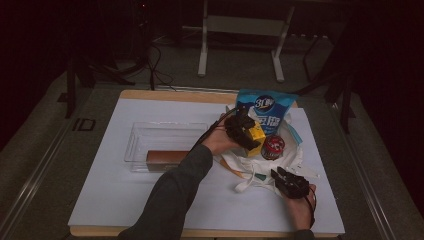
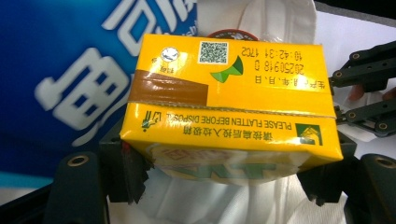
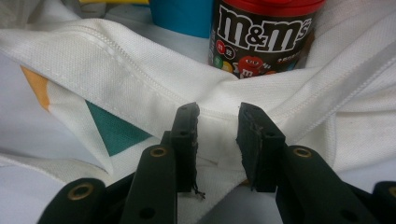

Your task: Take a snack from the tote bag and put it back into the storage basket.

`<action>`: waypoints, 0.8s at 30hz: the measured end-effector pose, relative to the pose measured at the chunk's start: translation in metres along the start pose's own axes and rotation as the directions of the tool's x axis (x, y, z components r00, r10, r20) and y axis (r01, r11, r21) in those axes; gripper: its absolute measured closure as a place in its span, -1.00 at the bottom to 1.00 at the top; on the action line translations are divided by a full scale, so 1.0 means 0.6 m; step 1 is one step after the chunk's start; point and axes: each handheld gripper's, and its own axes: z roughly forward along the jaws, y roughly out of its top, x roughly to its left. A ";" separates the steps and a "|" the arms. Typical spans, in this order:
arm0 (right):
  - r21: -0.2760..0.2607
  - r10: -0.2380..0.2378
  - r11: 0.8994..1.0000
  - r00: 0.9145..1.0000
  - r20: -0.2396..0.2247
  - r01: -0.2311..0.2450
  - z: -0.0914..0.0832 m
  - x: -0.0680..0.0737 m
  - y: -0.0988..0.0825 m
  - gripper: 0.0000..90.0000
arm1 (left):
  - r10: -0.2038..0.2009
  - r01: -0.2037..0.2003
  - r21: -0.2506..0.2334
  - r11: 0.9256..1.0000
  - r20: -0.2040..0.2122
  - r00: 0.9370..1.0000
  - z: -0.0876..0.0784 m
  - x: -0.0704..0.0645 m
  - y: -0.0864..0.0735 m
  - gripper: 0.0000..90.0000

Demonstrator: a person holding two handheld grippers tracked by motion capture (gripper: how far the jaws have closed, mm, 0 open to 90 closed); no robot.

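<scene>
So the left gripper (image 1: 248,134) is clamped on a yellow drink carton (image 2: 229,112), jaws pressing its two ends, and it hangs just above the open white cloth bag (image 1: 287,155) at the right side of the white board (image 1: 150,200). Not much room around it: the blue snack pouch (image 1: 265,107) stands right behind the carton and the M&M's tub (image 1: 273,147) sits just beside it inside the bag. Off to the left there's a clear plastic bin (image 1: 165,135) with a brown box (image 1: 167,157) in it, and between the bin and the bag the board is bare. The right gripper (image 1: 287,182) is near the front edge of the board, pinching the bag's seamed rim (image 3: 217,116) between its jaws. Readable stuff: the carton's flap says "PLEASE FLATTEN BEFORE DISPOSAL", upside down in the left gripper view, plus a QR code, a green logo, a printed date stamp and a strip of brown tape. The tub has the white "m&m's" logo on dark brown under a red lid. The pouch has big white Chinese characters, which I can't read. The bag has an orange and a teal triangle printed on it. The board lies on a wooden table top (image 1: 150,94); the room beyond is dim, with grey floor, cables and a white stand's legs (image 1: 240,45).
</scene>
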 end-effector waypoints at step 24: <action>-0.002 -0.007 1.000 1.000 0.005 0.007 0.000 0.000 0.000 0.51 | 0.000 -0.003 -0.041 0.999 -0.059 0.998 -0.095 0.007 -0.014 -0.37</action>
